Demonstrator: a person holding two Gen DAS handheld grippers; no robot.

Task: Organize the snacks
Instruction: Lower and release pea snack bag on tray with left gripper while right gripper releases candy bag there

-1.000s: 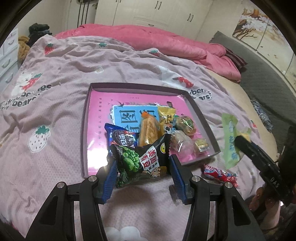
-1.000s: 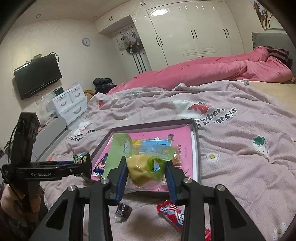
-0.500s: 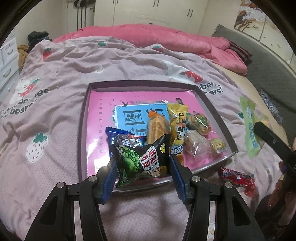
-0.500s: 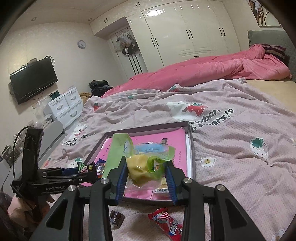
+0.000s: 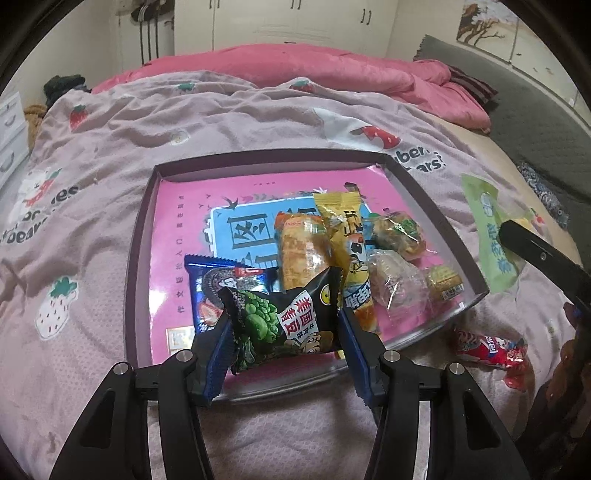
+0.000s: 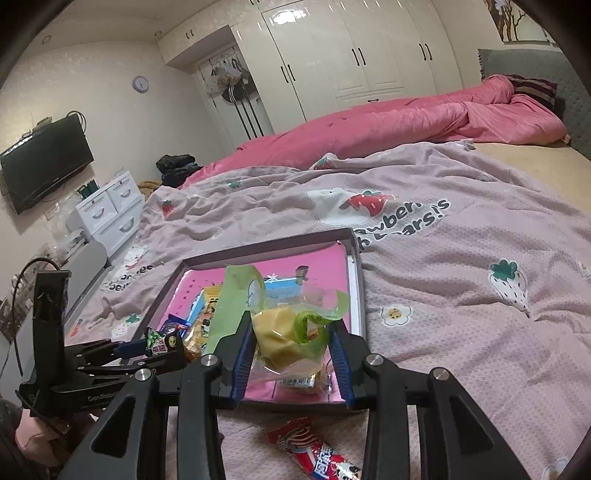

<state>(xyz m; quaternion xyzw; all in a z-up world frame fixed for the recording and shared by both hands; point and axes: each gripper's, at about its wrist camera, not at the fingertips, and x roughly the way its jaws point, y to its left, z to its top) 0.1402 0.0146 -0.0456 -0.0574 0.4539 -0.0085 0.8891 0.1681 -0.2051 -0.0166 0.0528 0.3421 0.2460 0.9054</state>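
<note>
left claw [image 5: 284,341] clamping black pea packet [image 5: 284,325]

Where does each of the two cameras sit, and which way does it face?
Left wrist: on the left gripper, looking down along its fingers at the black pea packet it grips over the tray.
Right wrist: on the right gripper, holding the green-wrapped snack; left gripper at its left.
Shared: tray, red candy, bedspread.

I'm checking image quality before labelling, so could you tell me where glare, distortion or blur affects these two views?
Left wrist view: fisheye bends the tray edges, dark vignette in the corners, the black snack bag stays sharp. Right wrist view: ceiling light glares on the wardrobe doors, the bed bulges, the red wrapper is slightly soft.
</note>
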